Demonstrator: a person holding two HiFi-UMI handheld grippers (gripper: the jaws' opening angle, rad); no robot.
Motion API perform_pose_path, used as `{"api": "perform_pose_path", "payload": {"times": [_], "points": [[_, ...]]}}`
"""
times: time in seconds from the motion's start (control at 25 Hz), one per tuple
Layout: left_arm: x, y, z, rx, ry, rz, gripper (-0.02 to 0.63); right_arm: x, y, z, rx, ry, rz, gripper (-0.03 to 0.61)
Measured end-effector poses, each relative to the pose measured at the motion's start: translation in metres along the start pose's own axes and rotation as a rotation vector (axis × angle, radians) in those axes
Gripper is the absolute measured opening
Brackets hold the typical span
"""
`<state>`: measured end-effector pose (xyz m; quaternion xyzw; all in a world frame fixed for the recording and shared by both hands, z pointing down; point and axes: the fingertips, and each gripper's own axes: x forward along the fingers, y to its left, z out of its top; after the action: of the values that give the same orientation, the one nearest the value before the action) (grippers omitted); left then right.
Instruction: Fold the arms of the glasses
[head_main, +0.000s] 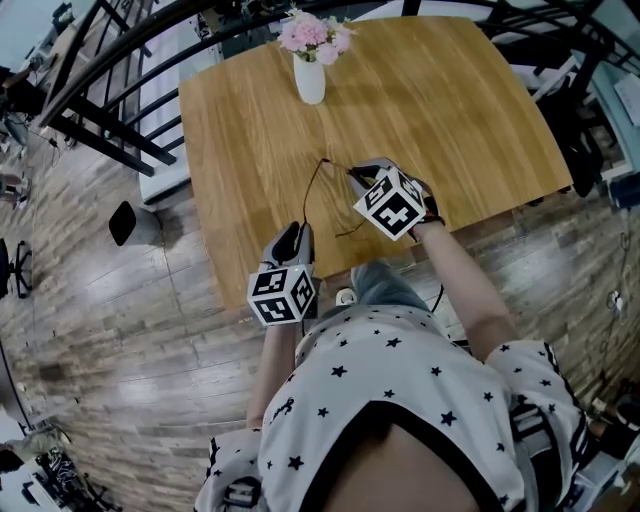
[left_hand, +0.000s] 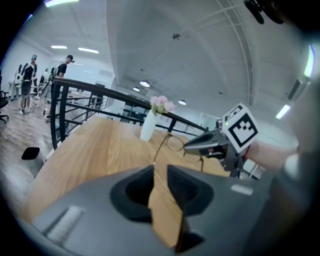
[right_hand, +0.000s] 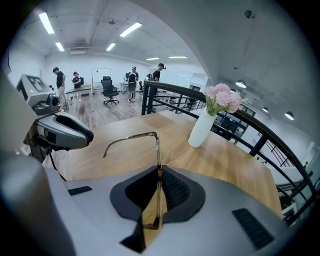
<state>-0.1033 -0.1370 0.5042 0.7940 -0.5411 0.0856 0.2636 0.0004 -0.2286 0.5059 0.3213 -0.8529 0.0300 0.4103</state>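
One pair of glasses (right_hand: 131, 136) is clamped at its front frame between the fingers (right_hand: 177, 192) of my right gripper (right_hand: 159, 175), held over the bench (head_main: 450, 120) near its middle. One arm of the pair stands unfolded, sticking out sideways toward my left gripper (left_hand: 160, 172). My right hand tips that gripper steeply down at the wood, its marker cube (head_main: 392, 205) turned up toward me. My left hand holds its gripper lower and nearer the bench's front edge, aimed more shallowly. Its fingers (left_hand: 187, 187) stand apart with only bare wood showing between them, and the tip of the glasses' arm ends just ahead of them. Counted out: two grippers, one pair of glasses, one white vase (head_main: 309, 78) of pink flowers at the far edge, one bench.
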Motion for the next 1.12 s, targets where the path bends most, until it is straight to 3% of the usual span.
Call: {"api": "perform_pose_path", "payload": {"times": [0.16,0.6,1.12], "points": [[-0.002,0.000,0.003,0.028,-0.005,0.007,0.106,-0.011,0.000,0.005,0.025,-0.028,-0.015,0.021],[-0.010,0.001,0.014,0.102,-0.014,0.036,0.103,-0.044,0.007,0.024,0.064,-0.112,-0.045,0.021],[-0.017,-0.007,0.025,0.138,-0.049,0.039,0.037,-0.072,0.010,0.036,0.071,-0.169,-0.065,0.021]]}}
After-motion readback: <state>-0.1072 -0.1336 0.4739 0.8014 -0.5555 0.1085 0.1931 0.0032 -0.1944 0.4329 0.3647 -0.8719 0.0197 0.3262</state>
